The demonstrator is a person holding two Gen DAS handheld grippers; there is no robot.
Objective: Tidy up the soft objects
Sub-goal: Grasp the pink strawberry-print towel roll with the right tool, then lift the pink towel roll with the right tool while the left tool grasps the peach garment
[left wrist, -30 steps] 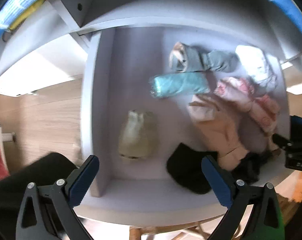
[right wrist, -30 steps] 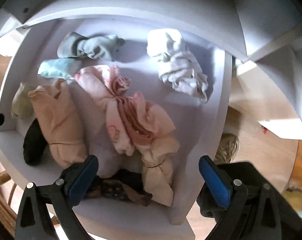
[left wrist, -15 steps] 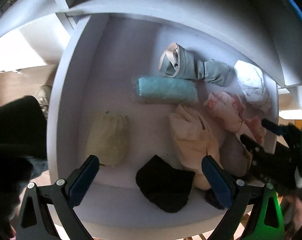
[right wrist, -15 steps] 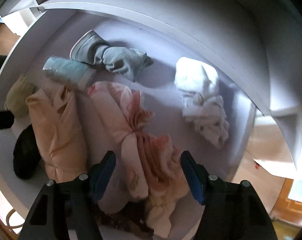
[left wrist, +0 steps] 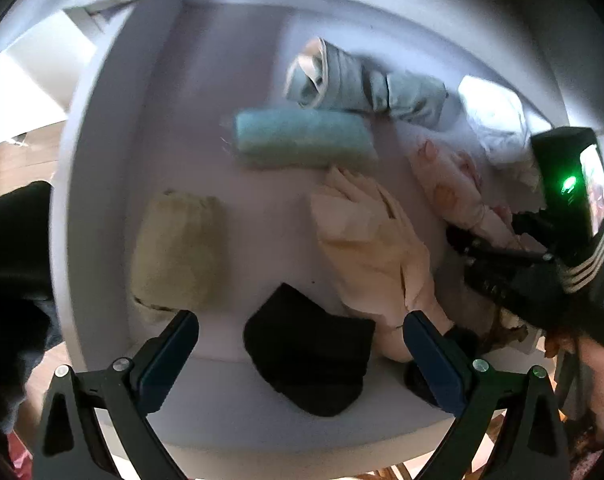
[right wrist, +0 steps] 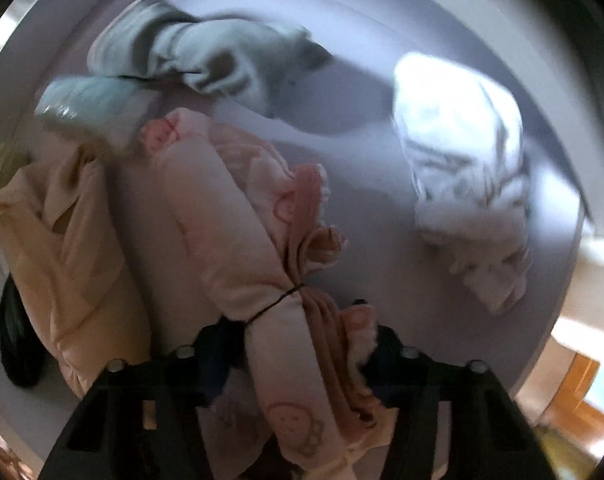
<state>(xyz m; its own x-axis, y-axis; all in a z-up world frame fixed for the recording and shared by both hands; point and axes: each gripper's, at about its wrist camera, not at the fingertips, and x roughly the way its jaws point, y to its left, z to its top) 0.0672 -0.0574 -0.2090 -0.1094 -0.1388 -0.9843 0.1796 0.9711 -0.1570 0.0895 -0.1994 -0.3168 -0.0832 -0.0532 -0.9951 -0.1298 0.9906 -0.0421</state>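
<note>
bare shelf floor [left wrist: 206, 92] lies open at the back left; rolled clothes crowd the right, the pink bundle [right wrist: 238, 240] filling the closing right tongs [right wrist: 298, 344].

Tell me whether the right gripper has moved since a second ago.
Yes. The right gripper has come down toward the white shelf, its jaws closing around the pink bundle that lay well ahead of them before.

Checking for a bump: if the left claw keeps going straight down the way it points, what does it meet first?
Most likely the black folded cloth, lying between the open left claw fingers at the shelf's front edge; depth is unclear.
</note>
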